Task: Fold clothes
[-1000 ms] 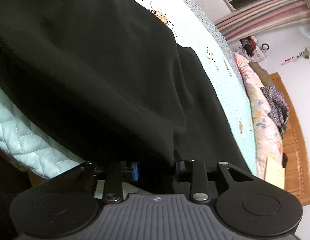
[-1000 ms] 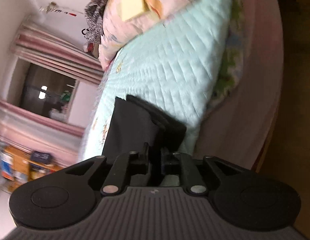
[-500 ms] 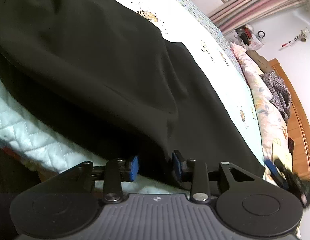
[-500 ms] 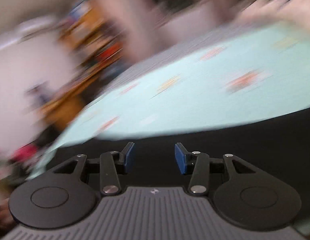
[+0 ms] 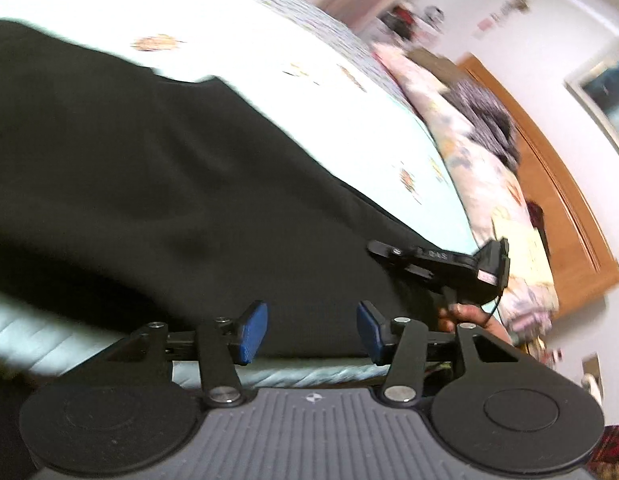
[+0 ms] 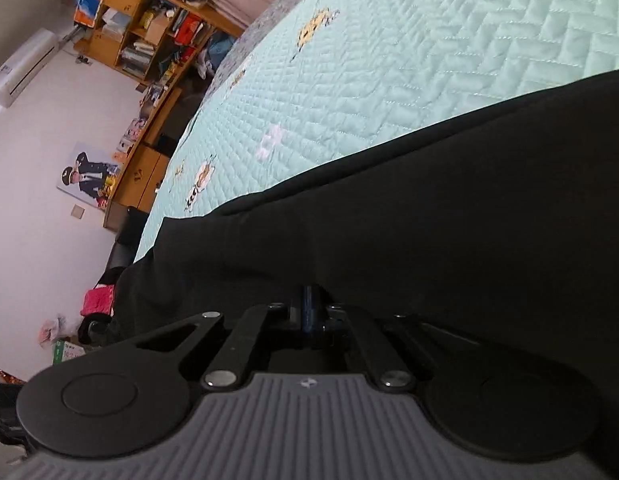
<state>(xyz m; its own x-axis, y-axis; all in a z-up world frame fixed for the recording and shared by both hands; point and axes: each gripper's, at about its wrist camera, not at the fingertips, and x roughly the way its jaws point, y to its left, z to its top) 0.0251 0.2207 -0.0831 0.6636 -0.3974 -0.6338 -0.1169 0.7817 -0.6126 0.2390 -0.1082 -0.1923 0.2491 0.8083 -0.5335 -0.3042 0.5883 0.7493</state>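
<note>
Since half a second ago the right gripper (image 6: 309, 312) has gone from spread fingers above the cloth to fingers pressed together on a fold of the black fabric garment (image 6: 429, 208), and its camera view, then heavily blurred, is now sharp. The left gripper (image 5: 311, 330) has drawn back slightly; its blue-padded fingers (image 5: 251, 330) stand wide apart with nothing between them, poised just over the near edge of the same black fabric garment (image 5: 149, 168).

Garment position: it lies spread flat across the pale mint quilted bedspread (image 6: 409, 60), reaching from the near edge of the bed toward the middle. In the left view the pale mint quilted bedspread (image 5: 309, 60) shows beyond the garment's far edge and again as a thin strip under its near hem.

Right gripper as seen from the left camera: the right gripper (image 5: 379, 249) rests on the right end of the garment, with a hand (image 5: 465, 316) visible below it (only part of the hand shows).

Surroundings: a floral-print pillow (image 5: 489, 200) lies along the wooden headboard (image 5: 557, 184) at the far right. In the right view a wooden shelving unit (image 6: 149, 28) packed with boxes stands at the far left, with a white wall air conditioner (image 6: 23, 66) beside it.
</note>
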